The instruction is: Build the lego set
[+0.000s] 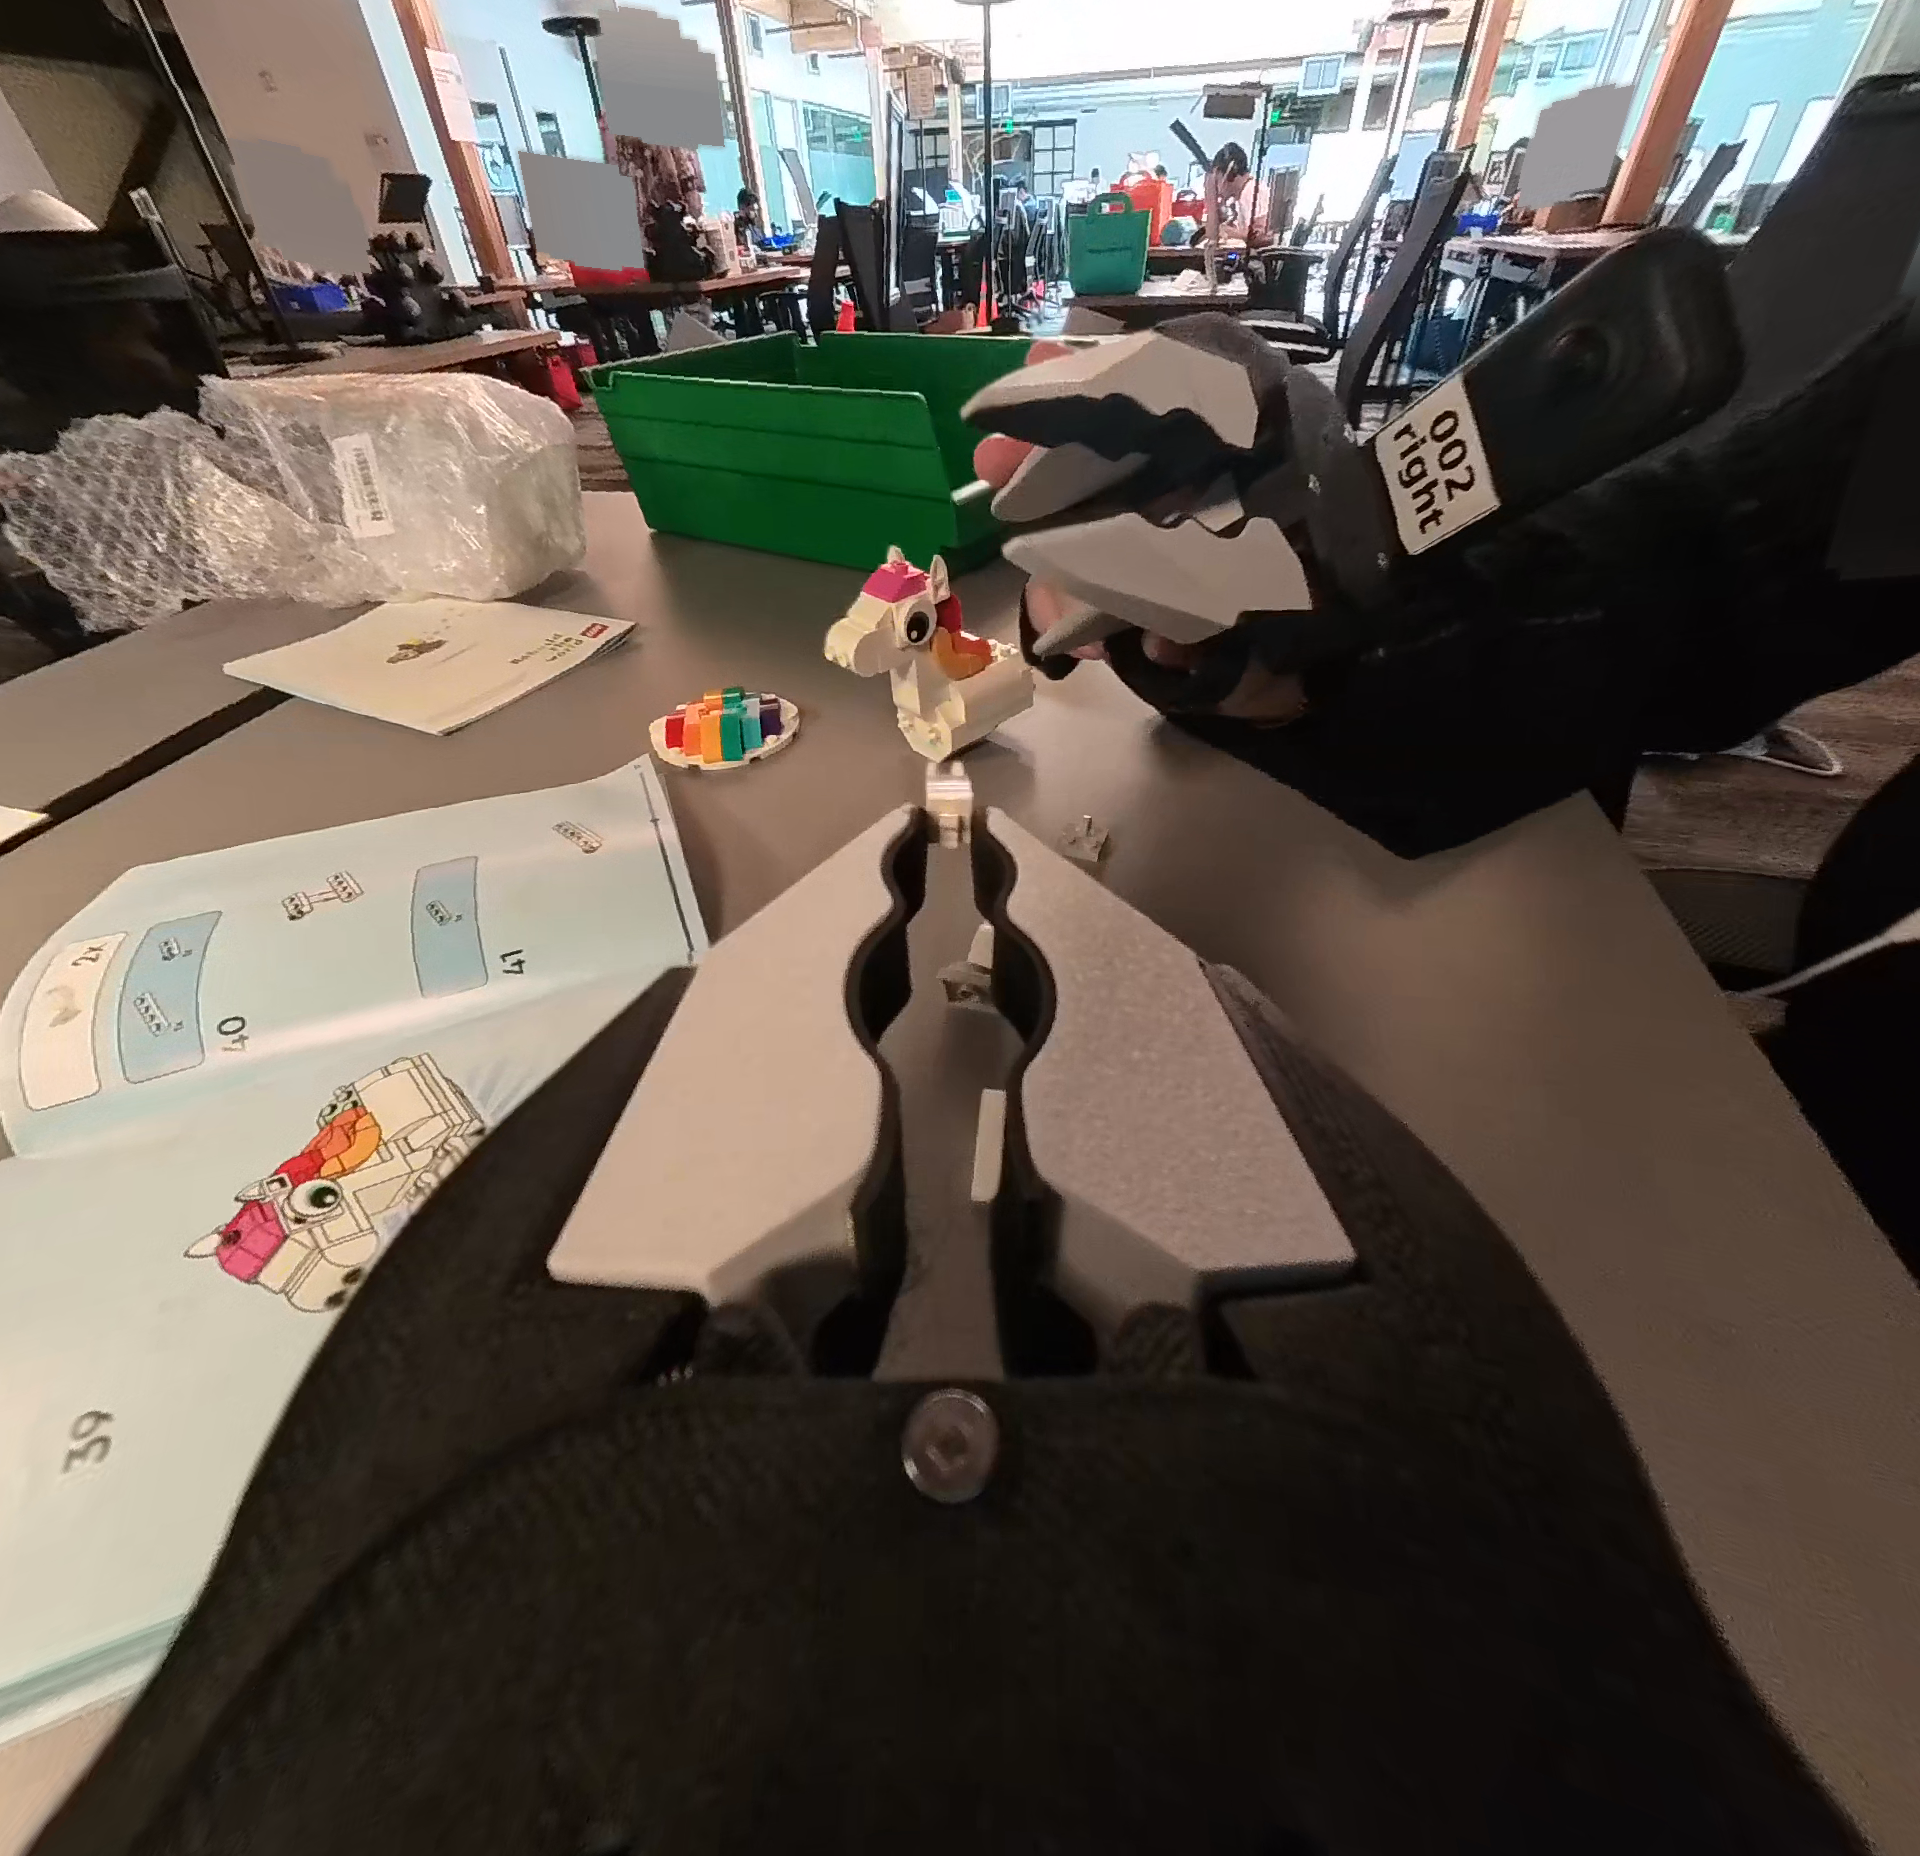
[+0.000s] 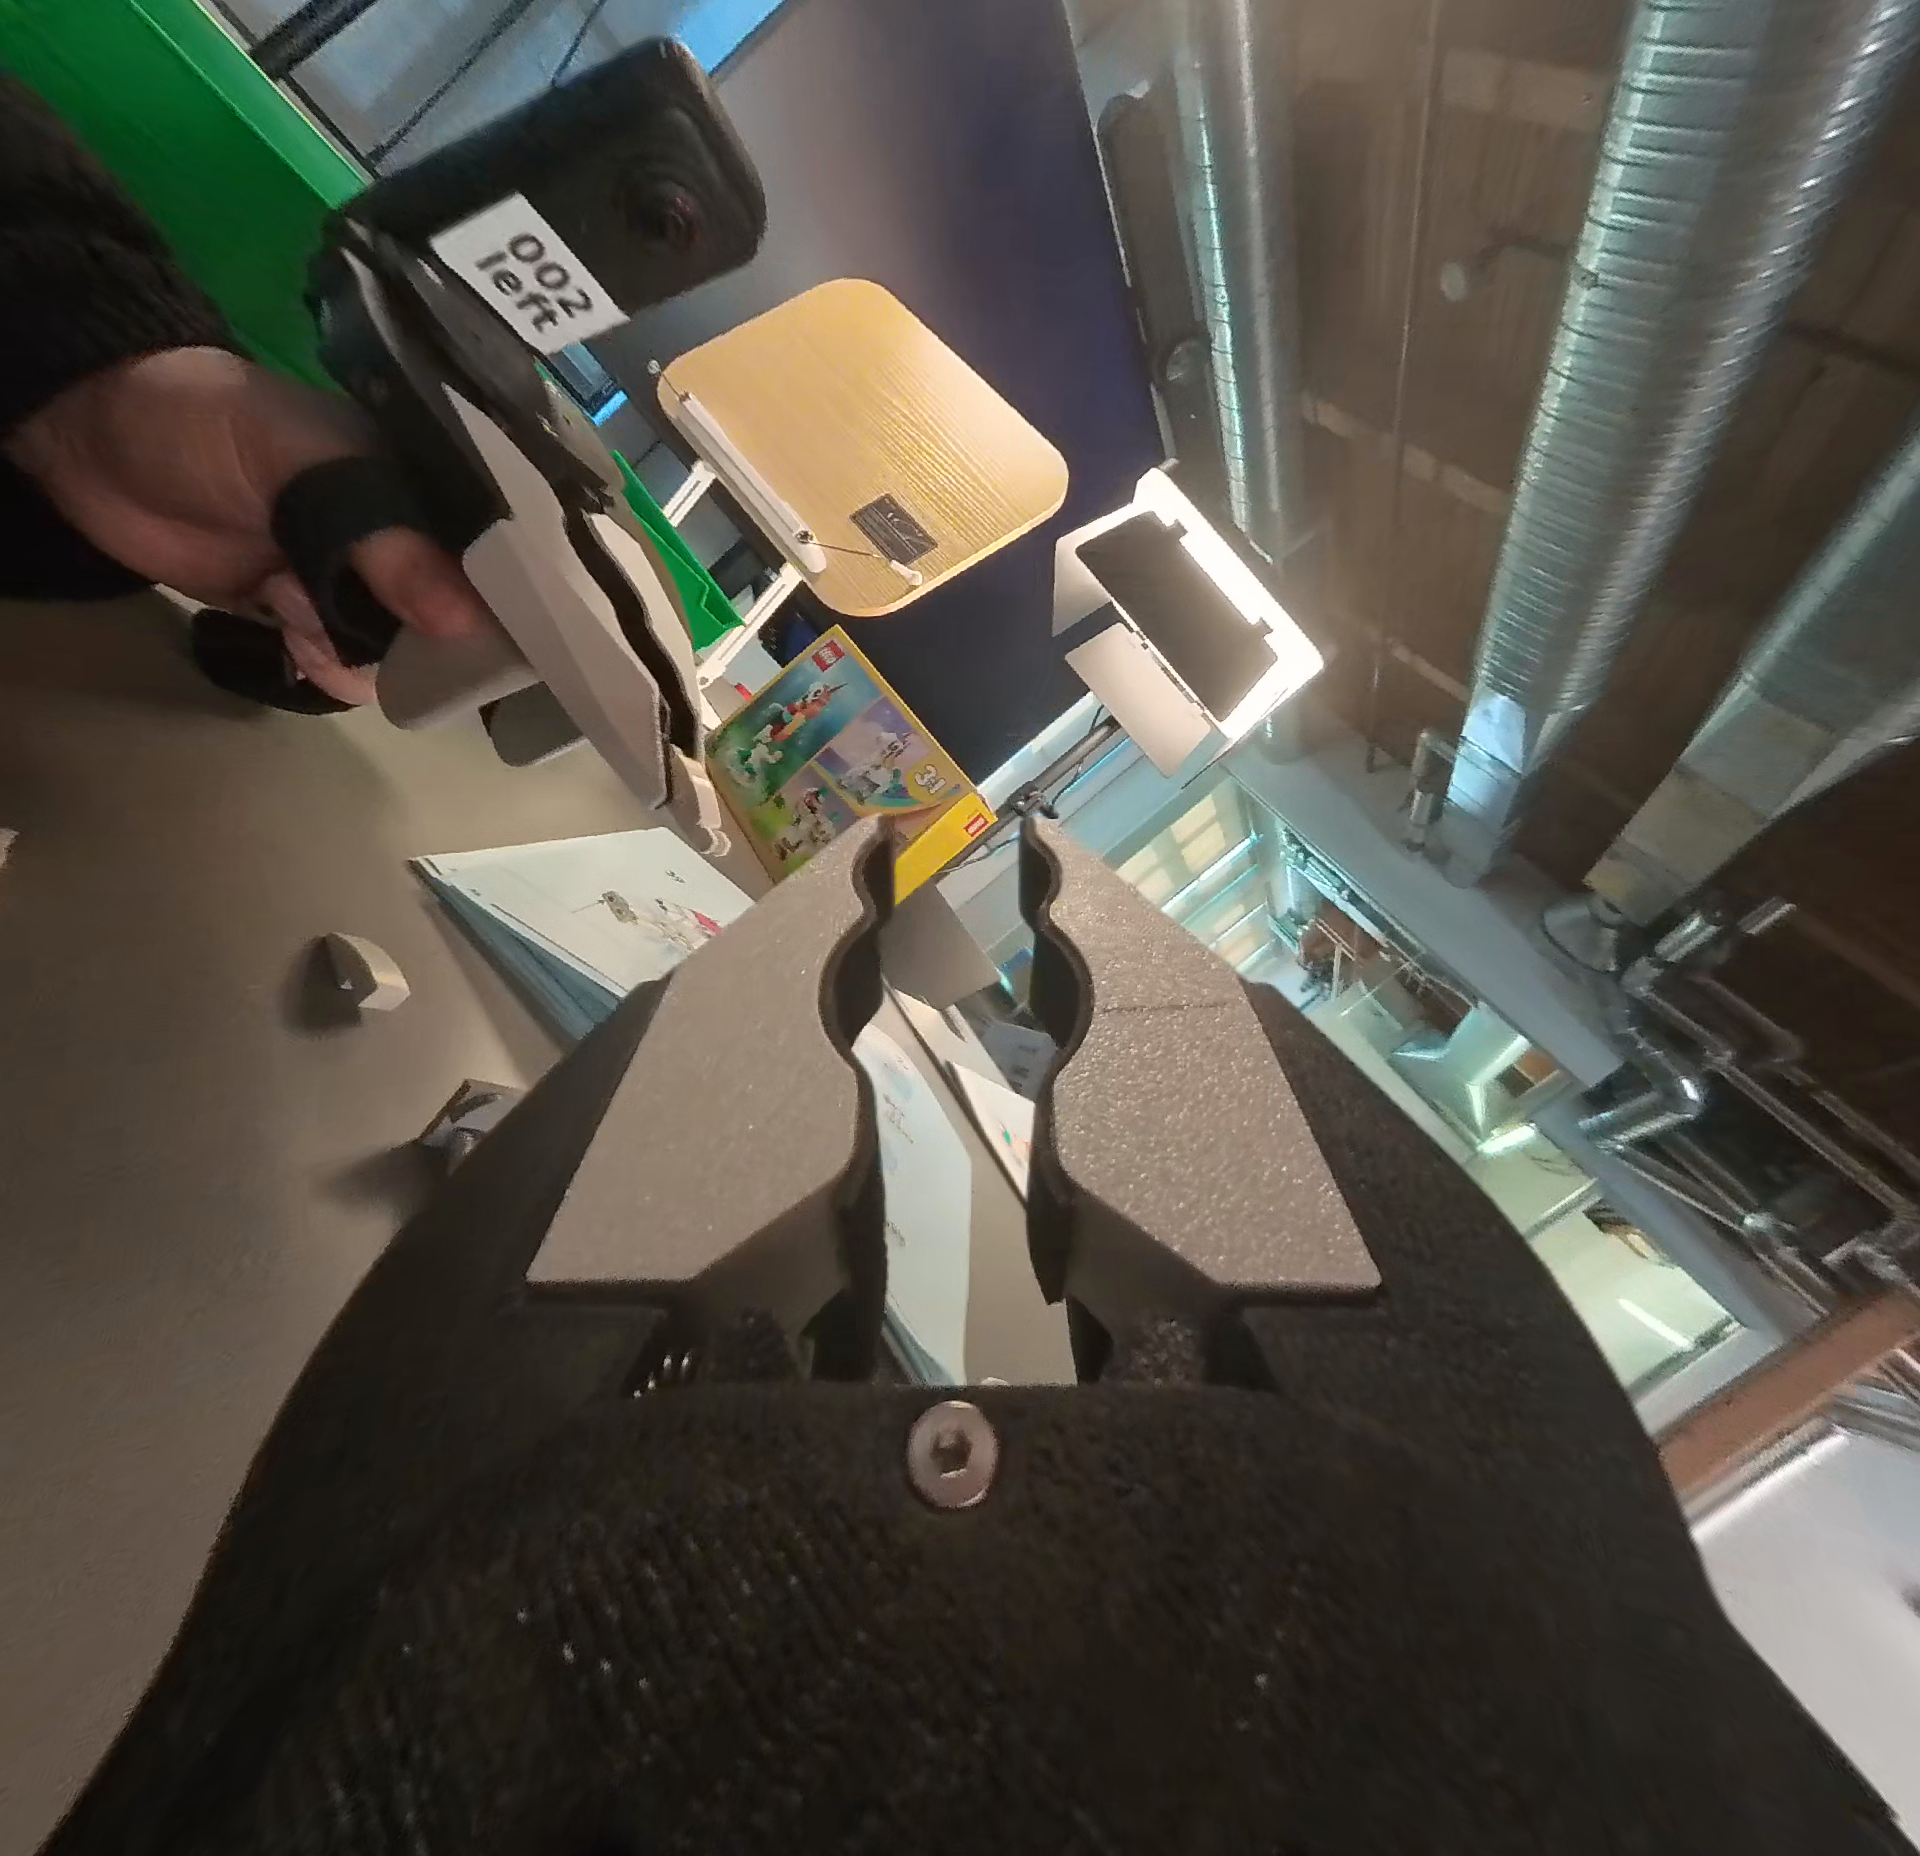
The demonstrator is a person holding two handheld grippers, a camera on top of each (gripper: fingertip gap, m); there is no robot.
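Pinching a small white brick (image 1: pixel 948 809) at my left claw (image 1: pixel 948 832) tips, just before the unicorn (image 1: pixel 928 663) on the table (image 1: pixel 1351 1027), ready for attaching; my right claw (image 2: pixel 956 835) hangs tilted aside, parted, empty.

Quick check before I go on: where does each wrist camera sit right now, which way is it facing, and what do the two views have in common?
Left wrist view: behind the left gripper, low over the table, facing the unicorn model and green bin; its tips pinch a small white piece; the right gripper shows.
Right wrist view: behind the right gripper, rolled sideways, facing the set's box; jaws apart, empty.
Shared: left gripper, instruction booklet, table.
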